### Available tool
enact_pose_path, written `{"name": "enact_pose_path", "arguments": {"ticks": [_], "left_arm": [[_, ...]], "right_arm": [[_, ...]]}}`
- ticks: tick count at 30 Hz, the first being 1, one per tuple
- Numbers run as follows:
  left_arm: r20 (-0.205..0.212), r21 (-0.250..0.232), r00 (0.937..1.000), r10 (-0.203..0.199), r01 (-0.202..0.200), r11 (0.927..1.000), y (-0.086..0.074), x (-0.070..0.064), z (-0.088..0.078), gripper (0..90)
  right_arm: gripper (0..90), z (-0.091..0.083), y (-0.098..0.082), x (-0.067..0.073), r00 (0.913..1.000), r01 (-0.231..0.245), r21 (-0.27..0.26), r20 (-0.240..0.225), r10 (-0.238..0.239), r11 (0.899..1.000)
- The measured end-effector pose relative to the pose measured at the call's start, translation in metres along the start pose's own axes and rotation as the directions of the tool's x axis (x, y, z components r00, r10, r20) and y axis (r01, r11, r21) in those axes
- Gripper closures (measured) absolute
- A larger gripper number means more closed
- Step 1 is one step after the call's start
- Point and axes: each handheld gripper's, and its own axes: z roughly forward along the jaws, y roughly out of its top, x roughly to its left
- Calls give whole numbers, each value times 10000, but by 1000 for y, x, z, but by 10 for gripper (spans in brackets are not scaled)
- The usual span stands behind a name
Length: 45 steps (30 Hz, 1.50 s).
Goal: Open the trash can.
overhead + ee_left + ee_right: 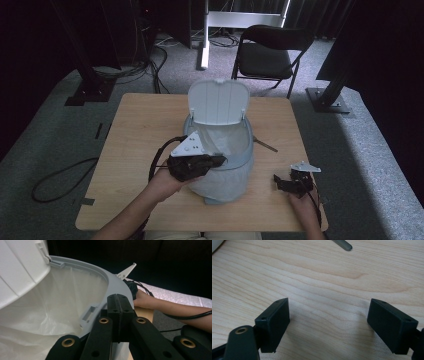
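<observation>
Black left tongs [117,312] clench the bin's rim [113,286]; right tongs [329,325] gape empty.

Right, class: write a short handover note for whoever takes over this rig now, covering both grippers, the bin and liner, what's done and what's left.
Left gripper: jaws shut at the bin's near rim; whether they pinch the liner can't be told.
Right gripper: jaws open, holding nothing, low over the table right of the bin.
Bin: mid-table, lid raised at the back, white liner inside and draped over the front.
Done: liner in.
Left: probably tidying the liner around the rim, then closing the lid.
</observation>
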Motion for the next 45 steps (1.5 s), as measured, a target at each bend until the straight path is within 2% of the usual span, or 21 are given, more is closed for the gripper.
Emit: {"name": "enact_pose_path", "arguments": {"ticks": [5,6,8,14,16,22,28,31,36,40,45], "left_arm": [[-118,48,9998,-156,157,9999,4,1,-2,897],[-26,69,9999,-170,171,9998,4,1,-2,813],[92,112,9997,-208,207,9997,5,2,-2,765],[-329,158,9994,-63,68,9999,7,-3,-1,553],[-352,62,9992,-172,174,9998,8,-2,-2,493],[-699,-63,9964,-489,486,9988,8,3,-6,453],[-1333,-352,9874,-851,810,9961,9,9,-12,414],[-1428,-445,9848,-985,930,9947,10,11,-15,398],[-1372,-577,9855,-1001,929,9940,9,14,-19,375],[-1489,-647,9837,-1005,917,9937,9,17,-21,375],[-1559,-811,9805,-1199,1083,9908,8,22,-26,338]], "right_arm": [[179,-1,-1,0,10000,-24,-7,10,24,10000],[178,-1,-1,0,10000,-32,-10,8,32,10000],[179,-1,-1,0,10000,-32,-9,9,32,10000],[178,-1,-1,0,10000,-30,-8,8,30,10000],[178,-1,-1,0,10000,-31,-7,10,31,10000],[179,-1,-1,0,10000,-30,-7,9,30,10000],[179,-1,-1,0,10000,-31,-3,8,31,10000],[178,-1,-1,0,10000,-27,-5,10,27,10000],[178,-1,-1,0,10000,-30,-5,11,30,10000],[178,-1,-1,0,10000,-27,-5,12,28,10000],[178,-1,-1,0,10000,-28,-6,12,28,10000]]}}
